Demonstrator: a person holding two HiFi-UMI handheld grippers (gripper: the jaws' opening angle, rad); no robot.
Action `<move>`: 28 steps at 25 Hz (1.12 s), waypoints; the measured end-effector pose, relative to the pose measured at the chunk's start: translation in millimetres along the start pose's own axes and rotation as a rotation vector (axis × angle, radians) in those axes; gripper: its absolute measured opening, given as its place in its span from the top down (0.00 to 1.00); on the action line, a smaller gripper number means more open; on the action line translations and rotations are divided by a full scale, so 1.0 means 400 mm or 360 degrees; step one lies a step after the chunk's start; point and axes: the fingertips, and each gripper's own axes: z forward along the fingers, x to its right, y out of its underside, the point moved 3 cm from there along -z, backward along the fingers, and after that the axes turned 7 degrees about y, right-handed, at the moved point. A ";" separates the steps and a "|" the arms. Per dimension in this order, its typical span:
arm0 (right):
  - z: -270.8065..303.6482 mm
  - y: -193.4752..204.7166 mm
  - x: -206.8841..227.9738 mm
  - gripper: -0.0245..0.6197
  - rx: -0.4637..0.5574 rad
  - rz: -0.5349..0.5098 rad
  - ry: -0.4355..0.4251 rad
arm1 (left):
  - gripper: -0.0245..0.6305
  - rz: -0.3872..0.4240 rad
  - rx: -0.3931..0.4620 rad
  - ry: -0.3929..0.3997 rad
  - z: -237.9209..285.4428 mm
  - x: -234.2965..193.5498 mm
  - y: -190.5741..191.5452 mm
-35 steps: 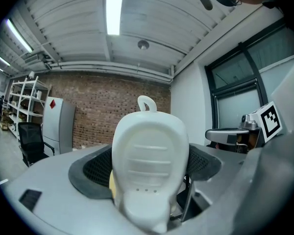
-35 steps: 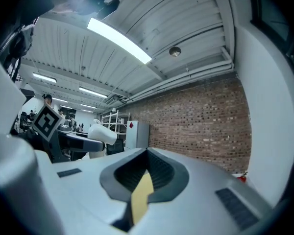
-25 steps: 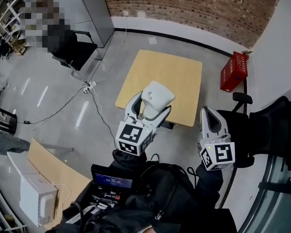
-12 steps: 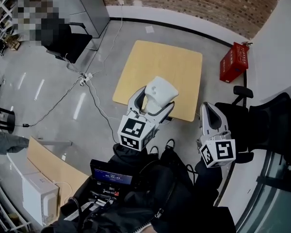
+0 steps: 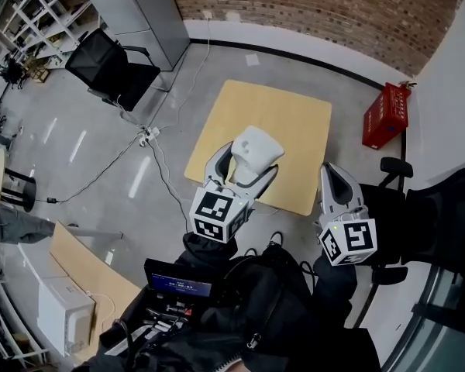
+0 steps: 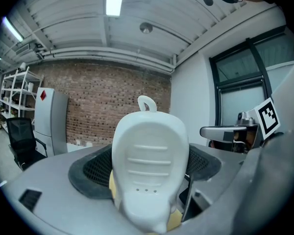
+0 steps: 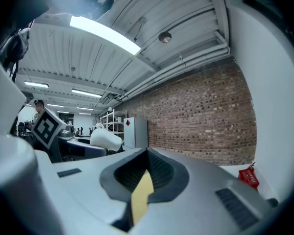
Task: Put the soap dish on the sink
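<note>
our left gripper (image 5: 242,178) is clamped on the soap dish (image 5: 253,149), a white ribbed shell with a small loop at its far end. the dish stands upright between the jaws and rises well past their tips, so only its lower part is pinched. our right gripper (image 5: 337,196) hangs just to the right of the left one, its jaws pressed together with nothing between them. far below both claws lie a wooden table (image 5: 294,122) and the grey floor. no sink shows in any view, so we judge that we are carrying the dish and have not yet begun to place it. to do this well we want a steady squeeze, since the smooth plastic could slip or pivot about the pinch. we turn slowly to find the sink, then lower the dish flat onto it before letting go.
</note>
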 end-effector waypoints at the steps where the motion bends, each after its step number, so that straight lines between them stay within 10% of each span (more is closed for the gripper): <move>1: 0.009 -0.003 0.018 0.95 0.0006 0.0001 -0.0004 | 0.27 0.0002 -0.0001 -0.0004 0.017 0.001 -0.003; 18: 0.154 0.048 0.207 0.95 -0.0076 0.0043 -0.0085 | 0.27 -0.0034 -0.0129 -0.0156 0.216 -0.051 0.033; 28: 0.195 0.128 0.213 0.95 -0.0223 0.0073 -0.0076 | 0.27 -0.0132 -0.0501 -0.0207 0.270 -0.147 0.277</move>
